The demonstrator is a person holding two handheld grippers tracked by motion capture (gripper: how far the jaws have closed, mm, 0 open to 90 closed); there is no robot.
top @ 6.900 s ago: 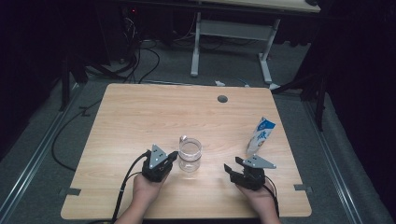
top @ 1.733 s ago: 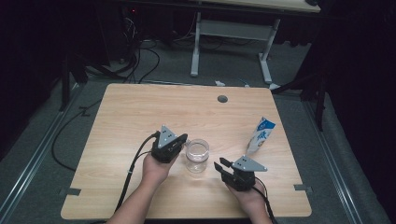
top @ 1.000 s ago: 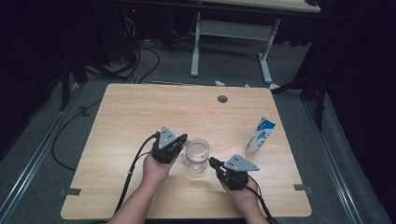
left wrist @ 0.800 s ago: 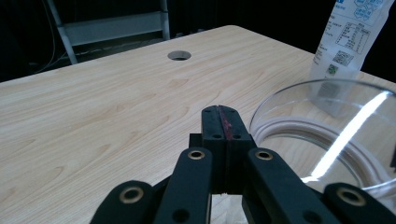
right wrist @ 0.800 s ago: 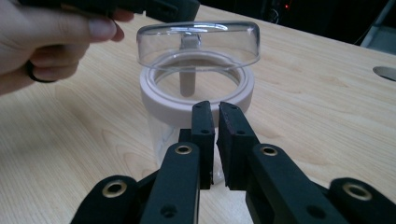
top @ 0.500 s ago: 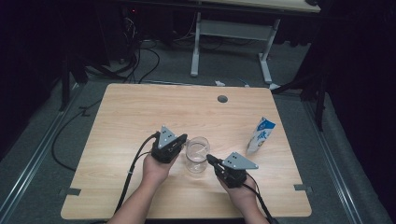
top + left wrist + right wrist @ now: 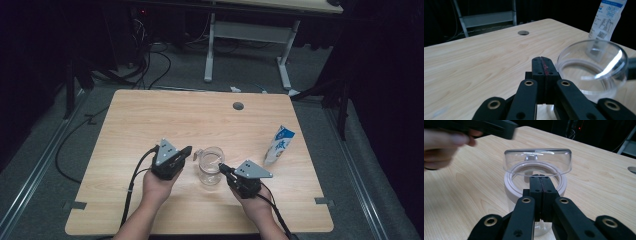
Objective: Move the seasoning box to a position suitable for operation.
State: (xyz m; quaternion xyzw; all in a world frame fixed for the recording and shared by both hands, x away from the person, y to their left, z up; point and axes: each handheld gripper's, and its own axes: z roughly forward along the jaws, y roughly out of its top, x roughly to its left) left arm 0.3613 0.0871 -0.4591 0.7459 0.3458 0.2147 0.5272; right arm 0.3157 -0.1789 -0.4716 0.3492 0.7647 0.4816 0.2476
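A clear glass jar [image 7: 211, 172] stands mid-table with its domed lid [image 7: 537, 161] tipped up over a white seal ring [image 7: 511, 185]. My left gripper [image 7: 187, 149] is shut with nothing in it, just left of the jar. In the left gripper view the tips [image 7: 541, 60] sit beside the lid [image 7: 594, 62]. My right gripper [image 7: 221, 166] is shut too, coming in from the jar's right. Its tips [image 7: 540, 178] reach the jar's near rim, with nothing visible between the jaws. The hand [image 7: 444, 145] that holds the left gripper [image 7: 496, 127] shows blurred beyond the jar.
A blue-and-white pouch [image 7: 279, 145] stands upright at the right of the wooden table [image 7: 150, 120], and again in the left gripper view [image 7: 607, 20]. A round cable hole [image 7: 238, 106] lies near the far edge. Cables trail from both grippers toward the front edge.
The right gripper has edged left until its tips are at the jar's rim. The left gripper has shifted slightly beside the jar.
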